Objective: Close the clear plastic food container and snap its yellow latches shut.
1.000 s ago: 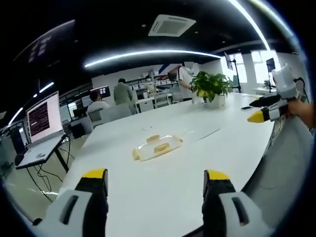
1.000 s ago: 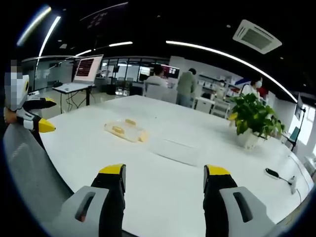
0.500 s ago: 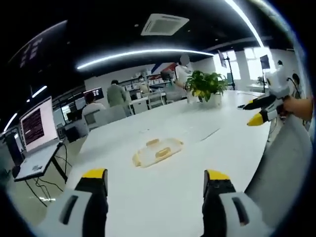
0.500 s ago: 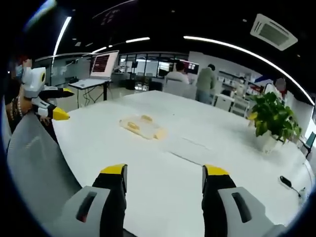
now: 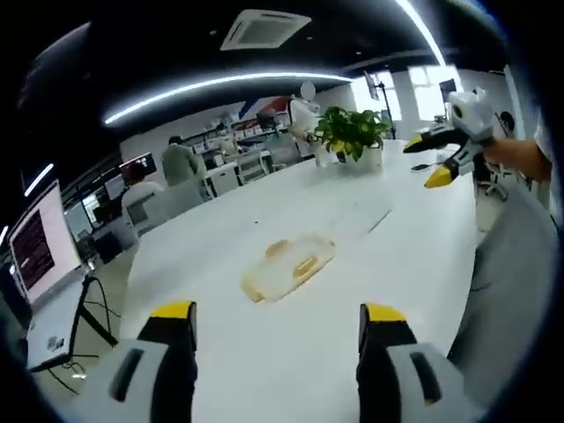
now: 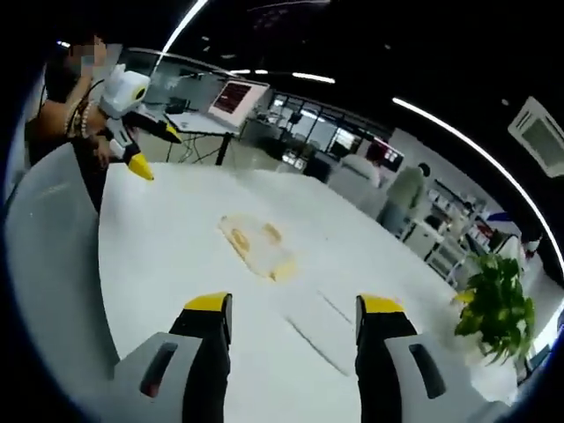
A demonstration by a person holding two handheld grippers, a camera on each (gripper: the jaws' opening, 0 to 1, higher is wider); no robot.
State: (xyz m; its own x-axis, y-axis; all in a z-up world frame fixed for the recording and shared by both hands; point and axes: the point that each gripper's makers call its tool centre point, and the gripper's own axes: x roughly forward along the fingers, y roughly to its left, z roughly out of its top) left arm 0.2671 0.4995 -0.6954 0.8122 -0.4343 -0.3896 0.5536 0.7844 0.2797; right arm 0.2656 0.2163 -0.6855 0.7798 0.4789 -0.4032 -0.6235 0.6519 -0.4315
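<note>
A clear plastic food container [image 5: 291,264] with yellow latches lies flat on the white table [image 5: 220,344], well ahead of my left gripper [image 5: 275,317], which is open with nothing between its jaws. In the right gripper view the same container [image 6: 258,245] lies beyond my right gripper [image 6: 293,308], also open and empty. The right gripper [image 5: 441,154] comes into the left gripper view at the upper right, held in a hand above the table. The left gripper [image 6: 134,141] comes into the right gripper view at the upper left. Whether the container's lid is closed cannot be told.
A potted green plant [image 5: 351,134] stands at the table's far end; it is also at the right in the right gripper view [image 6: 493,304]. A laptop [image 5: 35,282] sits on a stand beside the table. People sit and stand at desks behind. A thin clear sheet [image 6: 313,326] lies on the table.
Both cameras have swung and tilted, so each view has rolled. The container sits closer and larger in both views. Both grippers stay open.
</note>
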